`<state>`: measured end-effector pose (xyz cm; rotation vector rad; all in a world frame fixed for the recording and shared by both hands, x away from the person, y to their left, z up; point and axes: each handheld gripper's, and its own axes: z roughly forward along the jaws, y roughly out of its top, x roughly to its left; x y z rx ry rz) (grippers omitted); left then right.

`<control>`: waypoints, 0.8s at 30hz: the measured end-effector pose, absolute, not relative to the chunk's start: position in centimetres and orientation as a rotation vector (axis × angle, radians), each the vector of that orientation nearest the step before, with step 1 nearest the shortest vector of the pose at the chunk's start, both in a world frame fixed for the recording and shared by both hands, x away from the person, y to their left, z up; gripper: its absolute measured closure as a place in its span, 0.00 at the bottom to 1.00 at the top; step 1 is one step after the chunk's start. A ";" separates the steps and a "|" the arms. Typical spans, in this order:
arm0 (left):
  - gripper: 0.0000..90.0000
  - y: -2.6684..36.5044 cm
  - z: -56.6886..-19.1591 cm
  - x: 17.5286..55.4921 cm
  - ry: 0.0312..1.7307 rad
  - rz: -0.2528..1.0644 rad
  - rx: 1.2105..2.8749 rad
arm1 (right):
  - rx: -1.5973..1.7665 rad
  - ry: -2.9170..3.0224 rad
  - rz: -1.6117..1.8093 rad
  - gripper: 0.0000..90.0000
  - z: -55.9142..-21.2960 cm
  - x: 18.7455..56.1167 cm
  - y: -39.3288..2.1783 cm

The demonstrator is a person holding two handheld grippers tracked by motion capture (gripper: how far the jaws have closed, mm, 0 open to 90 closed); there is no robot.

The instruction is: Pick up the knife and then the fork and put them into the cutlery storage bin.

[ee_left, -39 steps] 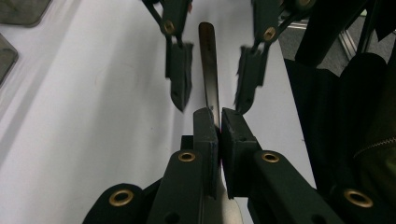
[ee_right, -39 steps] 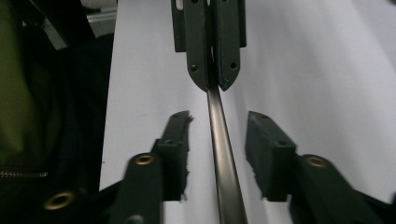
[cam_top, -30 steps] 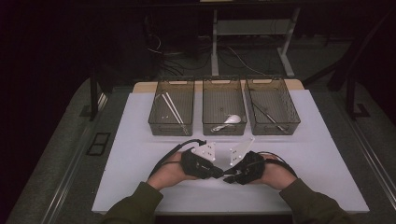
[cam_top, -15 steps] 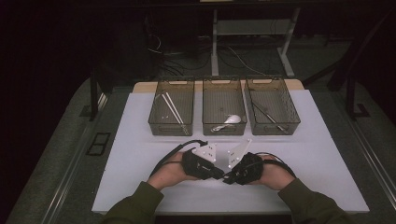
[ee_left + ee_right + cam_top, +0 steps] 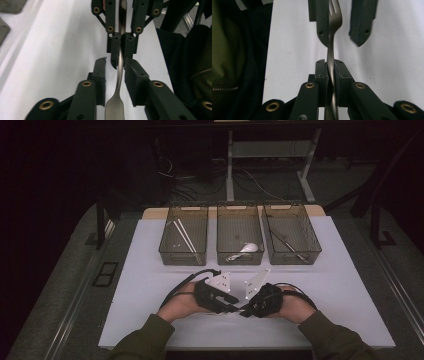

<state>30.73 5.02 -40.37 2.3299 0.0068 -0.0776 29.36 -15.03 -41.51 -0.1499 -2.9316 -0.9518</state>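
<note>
Fork clamped in right gripper jaws; left gripper jaws just opening, astride it.

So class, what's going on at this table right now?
A person is passing a fork from one gripper to the other, low over the white table. The right gripper is shut on the fork's handle. The left gripper has just been opening; its jaws stand apart from the fork, which lies between them. Three bins with other cutlery sit behind.
</note>
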 end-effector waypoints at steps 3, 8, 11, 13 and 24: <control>0.69 5.6 -40.1 30.9 0.049 -0.075 2.299 | -0.156 -2.923 -0.965 0.97 -41.3 29.6 -15.3; 0.60 7.5 -39.4 30.8 0.137 -0.009 2.245 | -0.188 -2.942 -0.996 0.97 -40.9 30.0 -16.1; 0.50 9.4 -38.7 30.7 0.200 0.026 2.182 | -0.220 -2.956 -1.018 0.97 -40.6 30.4 -16.9; 0.45 10.4 -38.3 30.7 0.234 0.043 2.148 | -0.253 -2.967 -1.036 0.97 -40.4 30.8 -17.4; 0.25 14.6 -39.6 29.3 0.467 0.098 2.038 | -0.518 -2.978 -1.134 0.96 -38.8 32.7 -21.6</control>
